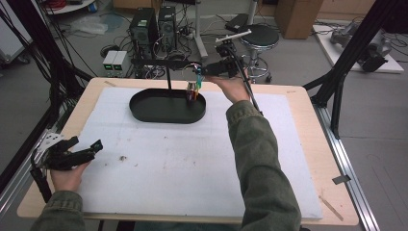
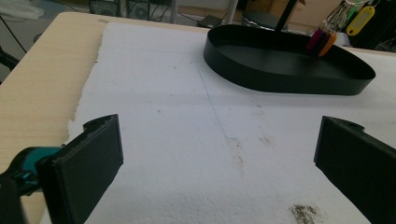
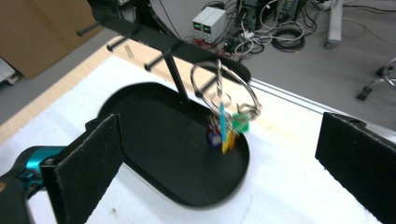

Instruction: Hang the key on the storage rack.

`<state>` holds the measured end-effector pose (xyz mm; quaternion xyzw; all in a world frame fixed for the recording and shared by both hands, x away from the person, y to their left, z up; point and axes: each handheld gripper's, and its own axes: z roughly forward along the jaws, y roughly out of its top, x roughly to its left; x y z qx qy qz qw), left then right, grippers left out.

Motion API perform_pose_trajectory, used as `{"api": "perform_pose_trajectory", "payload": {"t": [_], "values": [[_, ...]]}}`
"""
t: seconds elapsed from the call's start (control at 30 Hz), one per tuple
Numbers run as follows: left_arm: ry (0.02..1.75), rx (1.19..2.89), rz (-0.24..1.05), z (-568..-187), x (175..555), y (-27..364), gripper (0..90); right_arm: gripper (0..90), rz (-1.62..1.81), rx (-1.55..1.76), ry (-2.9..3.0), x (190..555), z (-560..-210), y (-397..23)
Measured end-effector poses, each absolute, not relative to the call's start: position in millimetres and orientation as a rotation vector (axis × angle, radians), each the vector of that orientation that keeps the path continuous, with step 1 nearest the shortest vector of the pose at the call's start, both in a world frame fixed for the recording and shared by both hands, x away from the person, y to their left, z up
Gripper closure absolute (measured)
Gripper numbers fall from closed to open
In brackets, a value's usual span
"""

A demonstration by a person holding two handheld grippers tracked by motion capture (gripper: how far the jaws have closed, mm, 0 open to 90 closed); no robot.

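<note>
Right tool (image 1: 199, 71) gapes wide, empty (left tool (image 1: 89, 147) likewise), beside the hanging key ring (image 3: 224, 93).

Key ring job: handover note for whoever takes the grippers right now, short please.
Right gripper: open, nothing between the jaws, held beside the rack's right end.
Left gripper: open, empty, low over the white mat at the near left, away from the work.
Key ring: hanging on a peg of the black rack; its coloured tags dangle above the right end of the black tray. The tags look blurred in the right gripper view, so it may be swinging.
Done: ring hung and let go.
Left: probably just draw the right gripper clear without knocking the ring, and check it settles on the peg.
</note>
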<state>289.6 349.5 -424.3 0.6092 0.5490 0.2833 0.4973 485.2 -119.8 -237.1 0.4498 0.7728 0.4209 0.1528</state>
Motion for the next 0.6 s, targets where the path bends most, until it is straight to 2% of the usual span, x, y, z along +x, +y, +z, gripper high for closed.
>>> {"api": "perform_pose_trajectory", "payload": {"t": [0.6], "values": [[1.325,1.481,0.689,-423.9,288.9,348.9,1.7,0.5,1.185,1.294,2.210,452.6,-248.4,-160.7]]}}
